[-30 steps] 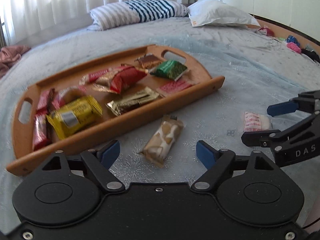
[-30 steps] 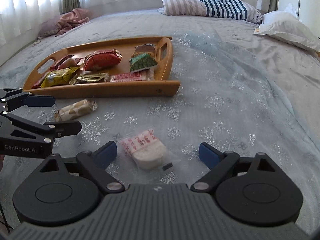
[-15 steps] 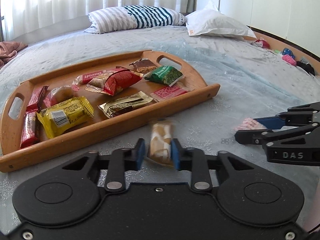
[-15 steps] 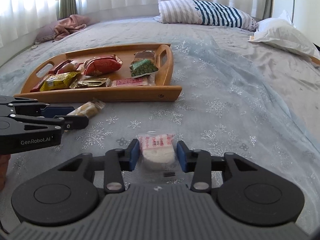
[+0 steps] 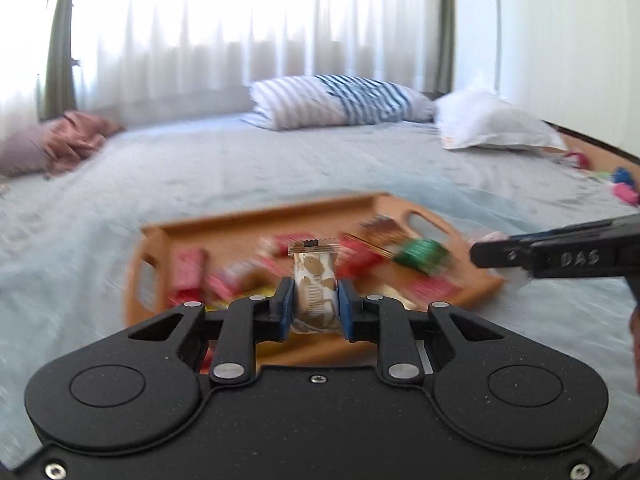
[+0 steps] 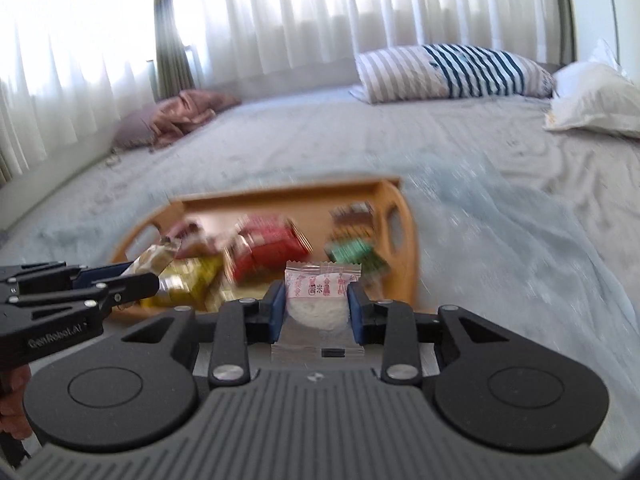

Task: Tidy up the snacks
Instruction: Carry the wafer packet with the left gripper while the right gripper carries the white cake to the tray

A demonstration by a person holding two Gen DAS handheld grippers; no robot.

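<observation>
Home bedroom: big bed w/ grey-blue snowflake spread (image 6: 500, 240) fills mid frame, striped pillow (image 6: 452, 72) & white pillow (image 6: 592, 104) upper right, sheer curtains (image 6: 300, 16) across top, lit window behind.

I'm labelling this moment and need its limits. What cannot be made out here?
- Both views: packets on the wooden tray are motion-blurred; labels unreadable.
- Left wrist view: the left gripper hides the tray's near rim.
- Right wrist view: red print on the clear-wrapped white snack is too small to read.
</observation>
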